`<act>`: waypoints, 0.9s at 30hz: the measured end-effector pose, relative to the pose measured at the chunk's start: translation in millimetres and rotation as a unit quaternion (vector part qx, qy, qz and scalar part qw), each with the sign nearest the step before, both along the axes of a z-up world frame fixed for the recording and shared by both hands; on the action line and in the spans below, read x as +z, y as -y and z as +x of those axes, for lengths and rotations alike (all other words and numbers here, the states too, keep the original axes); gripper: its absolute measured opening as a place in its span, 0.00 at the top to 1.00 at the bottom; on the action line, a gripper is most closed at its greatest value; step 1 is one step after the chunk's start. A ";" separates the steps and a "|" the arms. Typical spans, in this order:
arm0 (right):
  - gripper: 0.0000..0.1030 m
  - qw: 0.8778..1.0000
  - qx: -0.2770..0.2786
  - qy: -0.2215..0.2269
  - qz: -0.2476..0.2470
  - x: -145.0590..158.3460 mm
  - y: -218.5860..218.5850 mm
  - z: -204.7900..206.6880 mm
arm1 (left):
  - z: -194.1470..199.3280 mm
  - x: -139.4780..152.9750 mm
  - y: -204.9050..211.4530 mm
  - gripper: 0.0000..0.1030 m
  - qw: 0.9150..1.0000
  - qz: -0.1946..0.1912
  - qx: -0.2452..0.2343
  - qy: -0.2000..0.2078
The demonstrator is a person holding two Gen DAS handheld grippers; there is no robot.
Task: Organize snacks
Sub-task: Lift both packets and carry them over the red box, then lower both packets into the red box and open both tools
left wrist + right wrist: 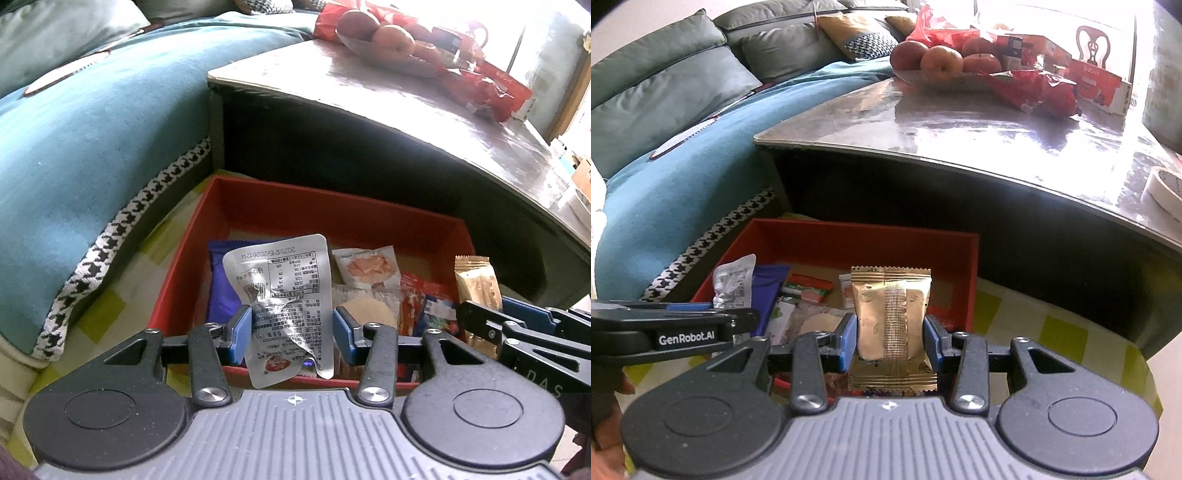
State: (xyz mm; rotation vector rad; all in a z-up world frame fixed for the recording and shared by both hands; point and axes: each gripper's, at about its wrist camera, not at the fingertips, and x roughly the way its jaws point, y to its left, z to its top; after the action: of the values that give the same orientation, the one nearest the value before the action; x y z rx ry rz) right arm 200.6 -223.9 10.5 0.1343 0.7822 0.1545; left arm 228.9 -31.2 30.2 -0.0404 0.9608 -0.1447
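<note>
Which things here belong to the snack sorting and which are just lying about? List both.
Part of the job:
silver pouch in the left gripper
gold packet in the right gripper
red box of snacks

Lying about:
apples
tape roll
cushions

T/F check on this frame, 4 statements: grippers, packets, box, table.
1. The left gripper holds a silver pouch. True.
2. The right gripper is empty. False: it is shut on a gold packet.
3. The red box sits on the table. False: it sits lower, in front of the table.
4. Apples lie on the table. True.
</note>
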 end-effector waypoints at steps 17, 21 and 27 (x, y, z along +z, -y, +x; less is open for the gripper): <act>0.59 1.000 0.007 -0.025 -0.011 -21.4 -7.5 27.9 | 18.2 -13.9 2.9 0.46 1.000 0.018 0.003 0.004; 0.59 0.999 0.009 -0.030 -0.010 -25.2 -9.7 31.2 | 19.0 -16.3 1.8 0.45 1.000 0.018 0.003 0.002; 0.59 0.999 0.005 -0.033 -0.006 -27.7 -7.9 34.3 | 19.5 -17.9 1.5 0.45 1.000 0.014 0.002 0.001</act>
State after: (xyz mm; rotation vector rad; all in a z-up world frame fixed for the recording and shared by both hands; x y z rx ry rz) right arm 234.9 -215.9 -17.2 0.1252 0.8496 0.1560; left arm 248.4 -32.6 12.3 -0.0160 0.9597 -0.1284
